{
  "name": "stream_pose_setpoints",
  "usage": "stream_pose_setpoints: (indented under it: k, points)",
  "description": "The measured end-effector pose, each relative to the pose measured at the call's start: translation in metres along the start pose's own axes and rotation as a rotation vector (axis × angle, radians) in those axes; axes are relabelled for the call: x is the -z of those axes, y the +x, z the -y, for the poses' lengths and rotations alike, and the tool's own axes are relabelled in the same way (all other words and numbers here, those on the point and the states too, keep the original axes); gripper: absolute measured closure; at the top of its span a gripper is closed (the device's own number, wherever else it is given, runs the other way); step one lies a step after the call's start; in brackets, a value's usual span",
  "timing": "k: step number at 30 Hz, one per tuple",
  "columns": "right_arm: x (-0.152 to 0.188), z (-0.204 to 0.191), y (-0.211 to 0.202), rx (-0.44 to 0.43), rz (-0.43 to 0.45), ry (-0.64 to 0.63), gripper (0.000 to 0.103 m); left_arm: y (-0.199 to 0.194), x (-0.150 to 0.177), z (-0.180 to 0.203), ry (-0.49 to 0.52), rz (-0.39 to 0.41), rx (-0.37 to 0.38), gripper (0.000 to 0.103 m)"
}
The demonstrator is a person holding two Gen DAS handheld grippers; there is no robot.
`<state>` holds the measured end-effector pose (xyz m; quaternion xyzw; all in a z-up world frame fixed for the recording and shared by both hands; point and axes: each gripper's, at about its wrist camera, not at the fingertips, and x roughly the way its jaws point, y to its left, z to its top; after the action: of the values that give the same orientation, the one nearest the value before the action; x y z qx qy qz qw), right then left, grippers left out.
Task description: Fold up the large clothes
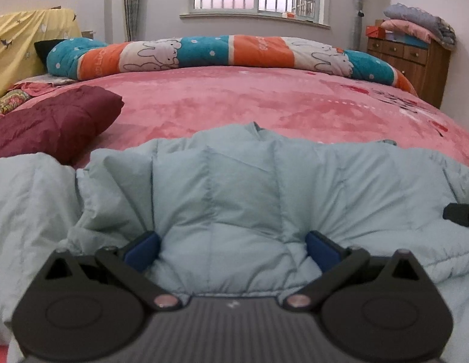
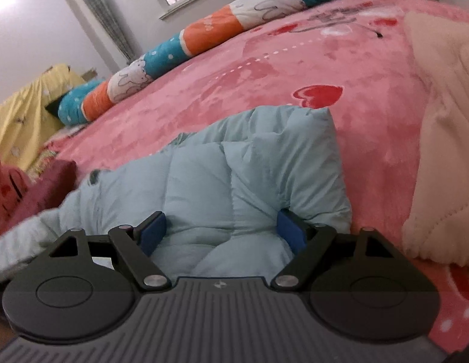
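Observation:
A pale blue quilted puffer jacket (image 1: 240,187) lies on the near part of the pink bed. My left gripper (image 1: 233,251) is open wide, its blue pads (image 1: 142,252) pressed against a puffy bulge of the jacket that fills the gap between them. In the right wrist view the same jacket (image 2: 234,163) ends in a folded corner pointing up the bed. My right gripper (image 2: 222,230) is also open wide, with the jacket's padding bulging between its blue pads (image 2: 290,231). A dark part at the left wrist view's right edge (image 1: 459,214) rests on the jacket.
A pink plush blanket (image 1: 264,99) covers the bed. A dark red pillow (image 1: 53,121) lies left of the jacket. A rolled orange, teal and white quilt (image 1: 204,51) lines the far edge. A cream blanket (image 2: 446,139) lies to the right. A wooden dresser (image 1: 412,66) stands at the back right.

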<state>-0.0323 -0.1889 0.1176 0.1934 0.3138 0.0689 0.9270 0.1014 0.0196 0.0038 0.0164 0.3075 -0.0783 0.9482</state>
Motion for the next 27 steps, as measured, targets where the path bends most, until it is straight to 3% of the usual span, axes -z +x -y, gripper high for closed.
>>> stream_pose_setpoints:
  k: [6,10,15,20,27]
  points:
    - [0.001,-0.008,0.006,-0.014,0.019,-0.026,0.000,-0.019,-0.009,-0.005,-0.030,0.001,-0.022,0.002]
    - [-0.006,-0.005,0.002,-0.039,0.065,0.032,0.000,-0.070,-0.009,-0.015,-0.079,0.065,-0.022,0.002]
    - [-0.004,-0.020,-0.025,-0.009,0.118,-0.046,0.000,-0.141,-0.003,-0.033,-0.101,0.104,-0.084,0.004]
    - [0.008,-0.045,-0.055,0.025,0.194,-0.177,0.000,-0.199,0.010,-0.058,-0.087,0.106,-0.215,0.004]
    - [0.028,-0.052,-0.081,0.043,0.175,-0.078,0.000,-0.243,0.030,-0.101,-0.092,0.056,-0.373,0.004]
